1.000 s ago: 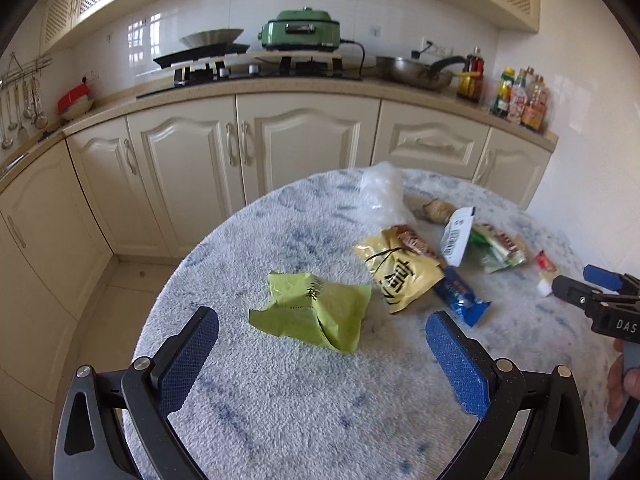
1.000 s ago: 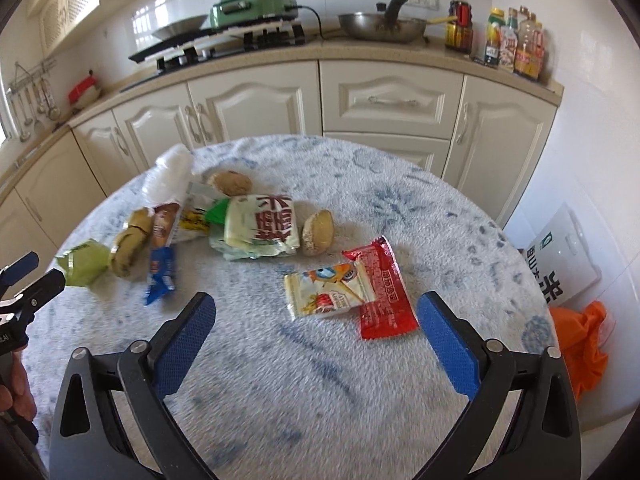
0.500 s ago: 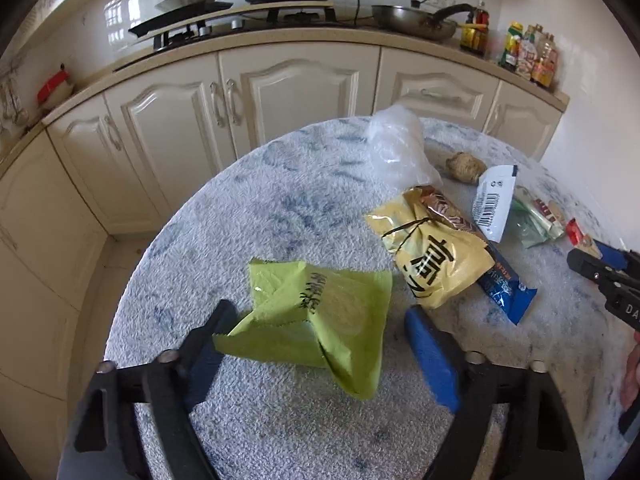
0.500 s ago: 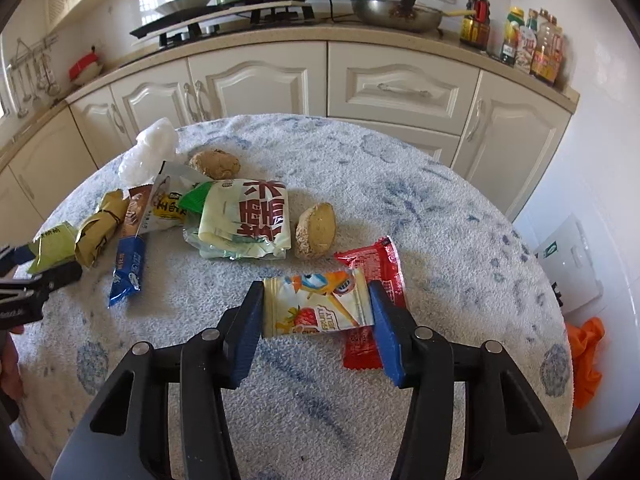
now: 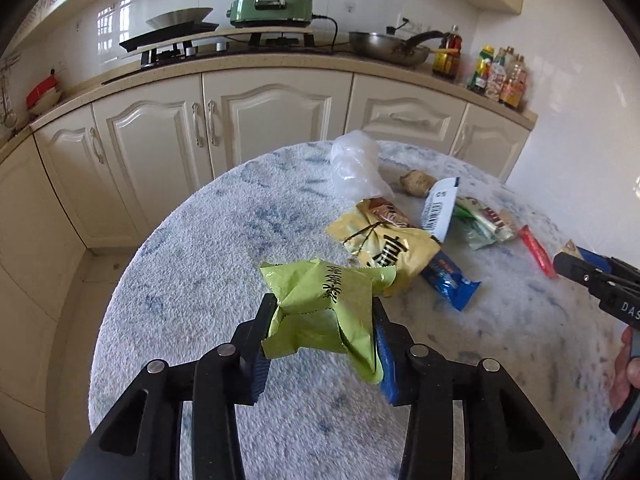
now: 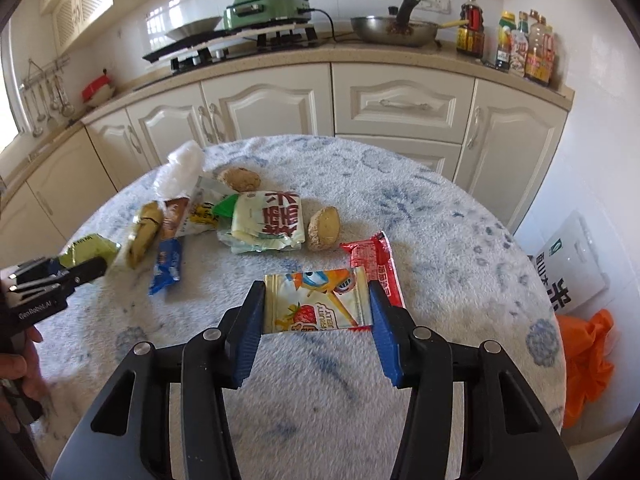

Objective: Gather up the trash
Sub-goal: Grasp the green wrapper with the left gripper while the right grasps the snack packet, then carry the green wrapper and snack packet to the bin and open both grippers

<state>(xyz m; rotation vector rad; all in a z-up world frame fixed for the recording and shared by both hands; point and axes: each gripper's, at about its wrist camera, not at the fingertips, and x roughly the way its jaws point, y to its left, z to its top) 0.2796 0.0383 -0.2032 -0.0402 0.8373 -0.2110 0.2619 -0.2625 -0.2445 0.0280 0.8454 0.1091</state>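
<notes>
Left gripper point(image 5: 325, 320) first: its jaws have just been closing and now pinch the crumpled green wrapper point(image 5: 328, 306), which bulges up between the blue pads. Ahead and to its right lie a yellow snack bag point(image 5: 384, 246) and a blue wrapper point(image 5: 450, 280) on the round table point(image 5: 192, 256). Over to the right gripper point(image 6: 317, 312): clamped on the fruit jelly packet point(image 6: 318, 300) (edges against both pads), the red wrapper point(image 6: 374, 262) just beyond its right finger.

Bright daylight from a window on the left, w/ glare on the wall tiles point(image 5: 116, 20). Soft shadows. Strong fisheye bend & dark corners; slight blur at pic edges.
</notes>
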